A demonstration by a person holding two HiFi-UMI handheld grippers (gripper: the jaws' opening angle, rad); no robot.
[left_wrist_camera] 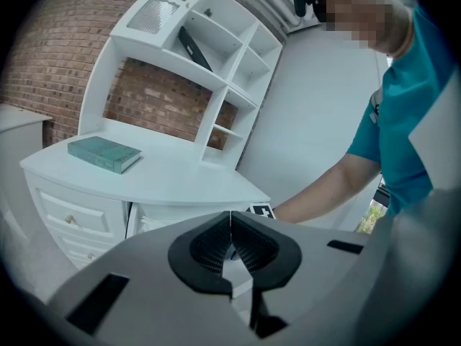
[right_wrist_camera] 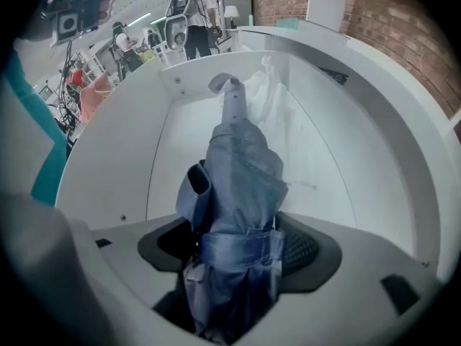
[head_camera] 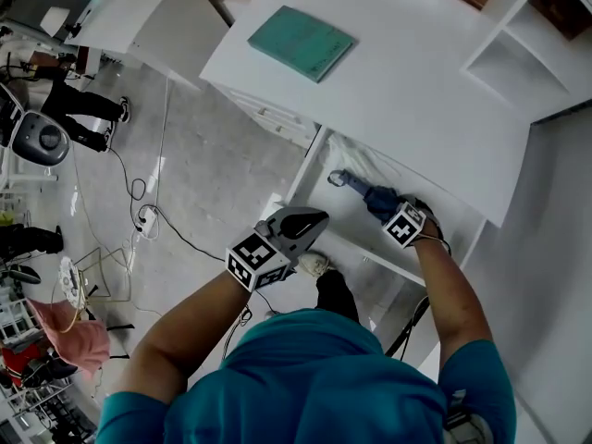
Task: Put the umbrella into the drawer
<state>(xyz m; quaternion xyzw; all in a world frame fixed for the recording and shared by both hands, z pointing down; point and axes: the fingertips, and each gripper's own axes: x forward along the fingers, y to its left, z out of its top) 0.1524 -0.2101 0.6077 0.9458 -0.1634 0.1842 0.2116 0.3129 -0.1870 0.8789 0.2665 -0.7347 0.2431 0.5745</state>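
Observation:
A folded blue umbrella [head_camera: 375, 197] lies in the open white drawer [head_camera: 319, 202] under the desk, its curved handle pointing to the drawer's far end. In the right gripper view the umbrella [right_wrist_camera: 238, 171] runs up between the jaws of my right gripper [right_wrist_camera: 238, 251]; the jaws stand wide and a dark gap shows beside the left pad, so the umbrella sits loosely between them. From above, my right gripper [head_camera: 387, 207] points steeply down into the drawer [right_wrist_camera: 180, 143]. My left gripper [head_camera: 319, 218] hovers at the drawer's front left corner, and its jaws [left_wrist_camera: 230, 229] are shut with nothing between them.
A teal book [head_camera: 301, 43] lies on the white desk top [head_camera: 407, 91], with a shelf hutch [head_camera: 518, 54] at the right. Crumpled white plastic [head_camera: 356, 160] fills the drawer's far end. Cables and a power strip [head_camera: 146, 218] lie on the floor to the left.

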